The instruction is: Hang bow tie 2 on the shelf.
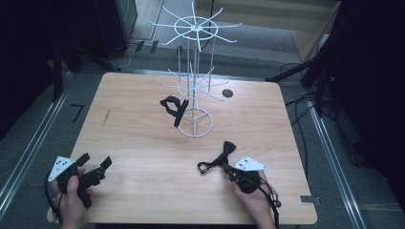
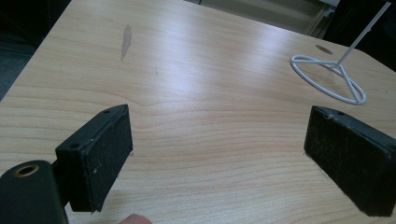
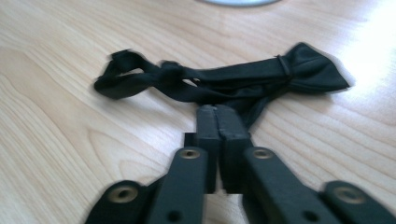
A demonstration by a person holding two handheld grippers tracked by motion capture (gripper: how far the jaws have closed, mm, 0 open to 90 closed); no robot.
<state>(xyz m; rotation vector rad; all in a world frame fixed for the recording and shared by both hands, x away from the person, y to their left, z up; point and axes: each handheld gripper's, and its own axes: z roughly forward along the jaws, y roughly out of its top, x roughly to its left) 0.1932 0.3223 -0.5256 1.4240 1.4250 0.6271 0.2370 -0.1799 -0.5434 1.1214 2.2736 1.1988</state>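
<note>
**Bow tie gripped, rack waiting**

From above, the right gripper [image 1: 229, 168] held a black bow tie [image 1: 217, 158] low on the wooden table [image 1: 143, 143], its long axis running diagonally toward the white wire rack [image 1: 193, 76], where another bow tie [image 1: 173, 107] hung. Likely next: lift and hook it on an arm.

Left gripper [image 2: 217, 154] view: jaws wide apart, empty.

Right gripper [image 3: 219, 123] view: jaws closed on the strap, bow end pointing right.

Light wood-grain worktop [image 1: 143, 143], rounded corners, dark round hole [image 1: 227, 93] near far edge, grey scuff mark [image 1: 106, 118] on left side. Grey floor [image 1: 28, 129] around it, metal rails [image 1: 334, 152] running along both sides. Loose black cables [image 1: 298, 102] on the right. Dark curtains [image 1: 28, 47] left and right; pale wooden panel [image 1: 267, 14] at back.
</note>
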